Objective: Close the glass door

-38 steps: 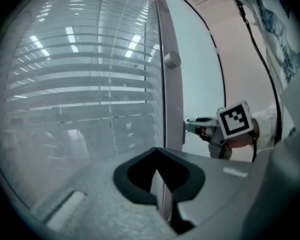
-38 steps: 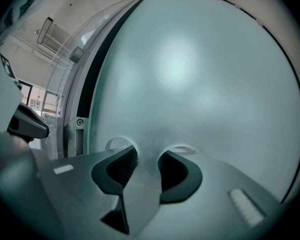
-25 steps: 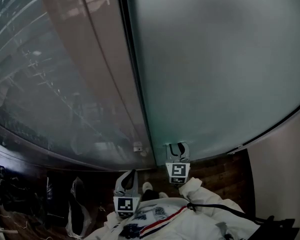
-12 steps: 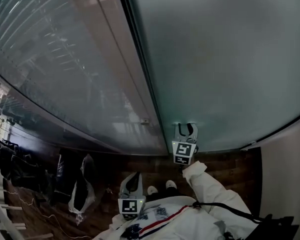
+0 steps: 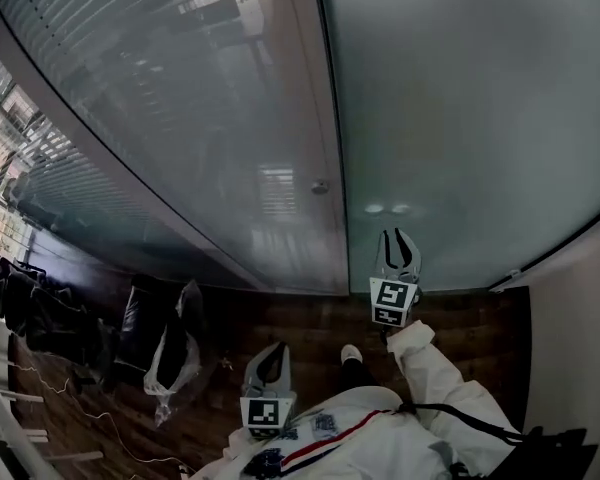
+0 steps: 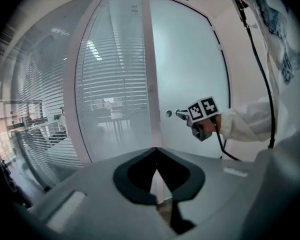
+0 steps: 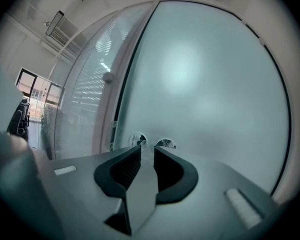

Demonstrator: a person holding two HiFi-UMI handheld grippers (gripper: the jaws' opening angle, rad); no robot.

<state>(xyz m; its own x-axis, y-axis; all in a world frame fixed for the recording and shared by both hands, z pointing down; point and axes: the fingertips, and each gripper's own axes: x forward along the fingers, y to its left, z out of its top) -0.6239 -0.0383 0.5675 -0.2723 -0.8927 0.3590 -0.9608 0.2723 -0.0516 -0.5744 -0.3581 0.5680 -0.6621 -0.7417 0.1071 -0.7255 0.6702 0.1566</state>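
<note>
The frosted glass door (image 5: 460,118) fills the right of the head view, its left edge next to the pale door post (image 5: 318,98). Two round fittings (image 5: 388,209) sit low on the glass. My right gripper (image 5: 398,238) points at the door just below those fittings (image 7: 151,142). Its jaws are closing, a narrow gap still shows, and nothing is between them. From the left gripper view, the right gripper (image 6: 181,115) reaches the glass beside a round fitting (image 6: 169,113). My left gripper (image 5: 271,360) hangs back from the door, shut and empty.
A glass wall with blinds (image 5: 130,88) runs left of the post, which carries a small round knob (image 5: 320,186). Dark bags and chairs (image 5: 165,348) stand on the wooden floor (image 5: 460,318) at left. A pale wall (image 5: 580,328) borders the door at right.
The dark gap between door edge and post has narrowed. My right gripper went forward to the glass and its jaws narrowed. The left gripper stayed back.
</note>
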